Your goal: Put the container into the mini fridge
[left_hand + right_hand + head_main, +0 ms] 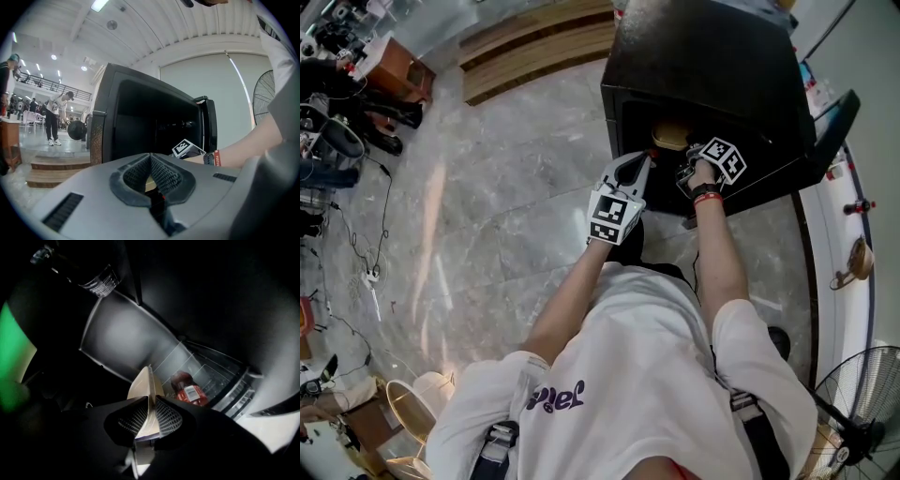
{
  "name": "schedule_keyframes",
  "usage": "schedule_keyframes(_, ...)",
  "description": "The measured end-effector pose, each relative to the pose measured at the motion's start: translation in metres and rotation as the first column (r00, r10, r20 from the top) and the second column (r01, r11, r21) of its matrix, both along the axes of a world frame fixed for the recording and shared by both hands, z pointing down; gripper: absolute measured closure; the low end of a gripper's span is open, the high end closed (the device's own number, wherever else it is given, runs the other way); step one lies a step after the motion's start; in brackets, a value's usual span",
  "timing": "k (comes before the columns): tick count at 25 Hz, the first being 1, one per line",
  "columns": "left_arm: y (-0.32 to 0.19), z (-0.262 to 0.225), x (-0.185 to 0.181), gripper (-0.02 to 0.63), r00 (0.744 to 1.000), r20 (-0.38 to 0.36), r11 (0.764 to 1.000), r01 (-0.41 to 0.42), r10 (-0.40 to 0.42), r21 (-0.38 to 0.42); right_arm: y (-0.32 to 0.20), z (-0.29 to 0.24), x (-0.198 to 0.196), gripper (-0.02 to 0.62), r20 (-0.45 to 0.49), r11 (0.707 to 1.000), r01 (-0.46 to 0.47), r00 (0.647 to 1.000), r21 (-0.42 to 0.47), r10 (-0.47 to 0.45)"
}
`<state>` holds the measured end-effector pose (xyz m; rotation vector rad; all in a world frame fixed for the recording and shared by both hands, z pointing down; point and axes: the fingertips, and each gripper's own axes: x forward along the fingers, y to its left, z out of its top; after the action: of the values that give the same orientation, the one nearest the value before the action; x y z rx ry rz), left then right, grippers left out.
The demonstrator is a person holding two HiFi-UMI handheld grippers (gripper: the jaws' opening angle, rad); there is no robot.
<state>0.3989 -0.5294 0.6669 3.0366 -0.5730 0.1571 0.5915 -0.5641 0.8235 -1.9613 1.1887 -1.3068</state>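
Observation:
The black mini fridge [703, 56] stands with its door [834, 131] swung open to the right. My right gripper [689, 169] reaches into the opening, shut on the rim of a tan container [670, 136]. In the right gripper view the pads [166, 418] pinch the container's thin beige edge [145, 385] inside the dark fridge. My left gripper [636, 169] hovers just left of it, outside the fridge front. In the left gripper view its pads meet at the tips [151, 161], with no object clearly held. The fridge opening [154, 122] lies ahead of it.
A red-labelled bottle [190, 389] lies on the wire shelf [220, 376] inside the fridge. A ridged bottle top [98, 280] shows at upper left. A floor fan [862, 394] stands at lower right, wooden steps [534, 47] beyond the fridge. A person [58, 115] stands far off.

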Motion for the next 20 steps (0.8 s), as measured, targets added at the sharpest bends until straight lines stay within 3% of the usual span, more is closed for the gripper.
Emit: schedule_keyframes(20, -0.005, -0.001, -0.003, 0.586, 1.0, 0.014, 1.0, 0.018, -0.018, -0.002, -0.022, 0.009, 0.006, 0.526, -0.022, 0.999, 0.045, 0.999, -0.009, -0.046)
